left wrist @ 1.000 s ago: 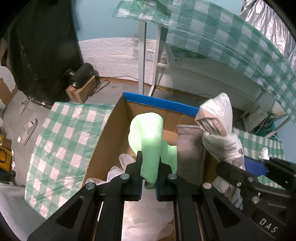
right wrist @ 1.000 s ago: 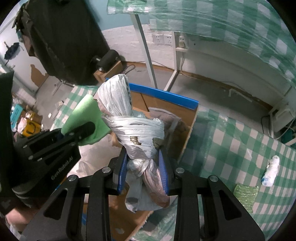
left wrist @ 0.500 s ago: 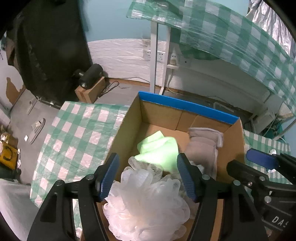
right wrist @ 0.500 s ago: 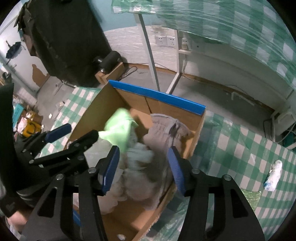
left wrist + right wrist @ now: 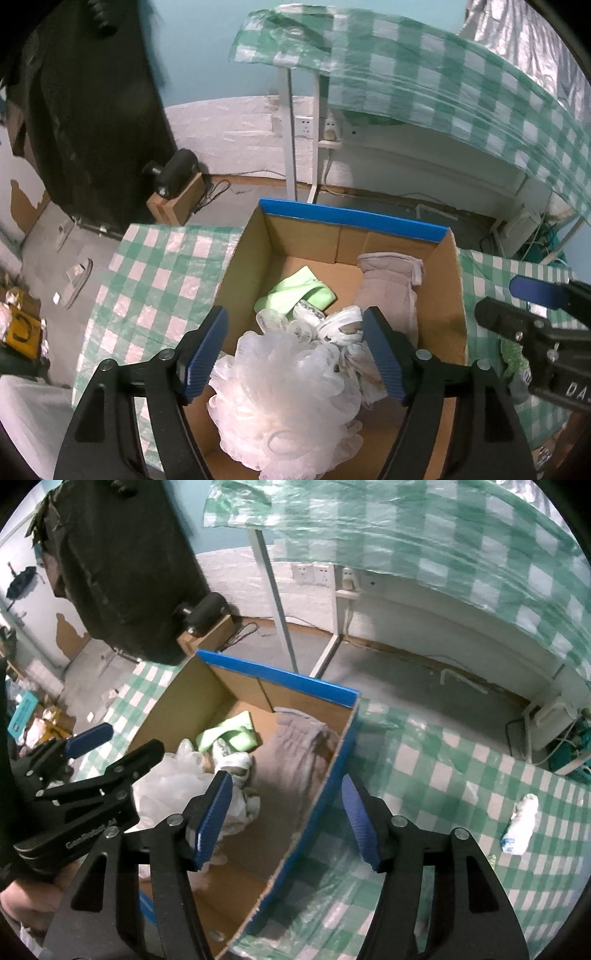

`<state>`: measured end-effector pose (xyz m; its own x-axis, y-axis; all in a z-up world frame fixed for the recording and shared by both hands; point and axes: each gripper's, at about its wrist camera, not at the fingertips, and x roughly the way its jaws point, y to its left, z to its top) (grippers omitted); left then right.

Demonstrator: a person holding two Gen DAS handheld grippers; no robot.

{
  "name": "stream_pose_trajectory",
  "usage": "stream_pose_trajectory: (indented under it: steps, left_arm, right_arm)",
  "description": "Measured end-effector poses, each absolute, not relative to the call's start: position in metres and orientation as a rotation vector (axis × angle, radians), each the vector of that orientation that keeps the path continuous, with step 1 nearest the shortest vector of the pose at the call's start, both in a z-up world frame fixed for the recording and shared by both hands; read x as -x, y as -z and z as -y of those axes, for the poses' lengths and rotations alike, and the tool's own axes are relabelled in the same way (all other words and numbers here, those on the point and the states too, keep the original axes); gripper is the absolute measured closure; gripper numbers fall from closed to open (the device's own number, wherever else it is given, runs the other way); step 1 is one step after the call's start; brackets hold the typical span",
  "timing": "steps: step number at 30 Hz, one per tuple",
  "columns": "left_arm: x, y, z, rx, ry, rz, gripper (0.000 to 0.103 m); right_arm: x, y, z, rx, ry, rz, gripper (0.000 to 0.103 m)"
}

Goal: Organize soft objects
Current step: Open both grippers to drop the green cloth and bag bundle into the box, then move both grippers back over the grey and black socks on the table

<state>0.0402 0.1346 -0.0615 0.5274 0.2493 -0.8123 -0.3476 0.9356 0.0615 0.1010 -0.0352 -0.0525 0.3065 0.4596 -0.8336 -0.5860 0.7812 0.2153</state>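
Observation:
An open cardboard box [image 5: 354,218] with a blue rim stands on the green-checked table [image 5: 147,295]. In it lie a green cloth [image 5: 295,293], a grey mitt [image 5: 388,291], a crumpled white plastic bag [image 5: 340,325] and a white mesh puff [image 5: 288,398]. My left gripper [image 5: 293,350] hangs above the puff, its jaws opening, gripping nothing. My right gripper [image 5: 287,816] hovers over the box's right wall [image 5: 332,771], jaws opening and empty. From the right wrist the green cloth [image 5: 229,733], mitt [image 5: 295,753] and bag [image 5: 232,760] show inside.
A small white bundle [image 5: 522,823] lies on the table [image 5: 443,775] right of the box. A second checked table [image 5: 443,85] stands behind, with floor between. A speaker on a wooden block [image 5: 177,184] sits on the floor at the left.
The left gripper let go of the green cloth and the right let go of the white plastic bag. Both now lie in the box. Both jaws have spread wide.

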Motion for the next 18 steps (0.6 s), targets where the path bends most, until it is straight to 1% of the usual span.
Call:
stream_pose_trajectory:
  steps: [5, 9, 12, 18]
  left_arm:
    - [-0.038, 0.060, -0.122, 0.096, -0.329, -0.955, 0.023]
    - [-0.039, 0.058, -0.111, 0.069, -0.304, -0.955, 0.018]
    - [-0.039, 0.057, -0.104, 0.054, -0.292, -0.950, 0.018]
    - [-0.040, 0.059, -0.092, 0.056, -0.255, -0.964, 0.017]
  right_arm:
    - [-0.102, 0.054, 0.050, 0.132, -0.667, -1.051, 0.036]
    - [-0.102, 0.057, 0.062, 0.122, -0.648, -1.060, 0.034]
    - [-0.102, 0.058, 0.069, 0.121, -0.639, -1.059, 0.031]
    - [-0.100, 0.062, 0.083, 0.110, -0.622, -1.072, 0.030]
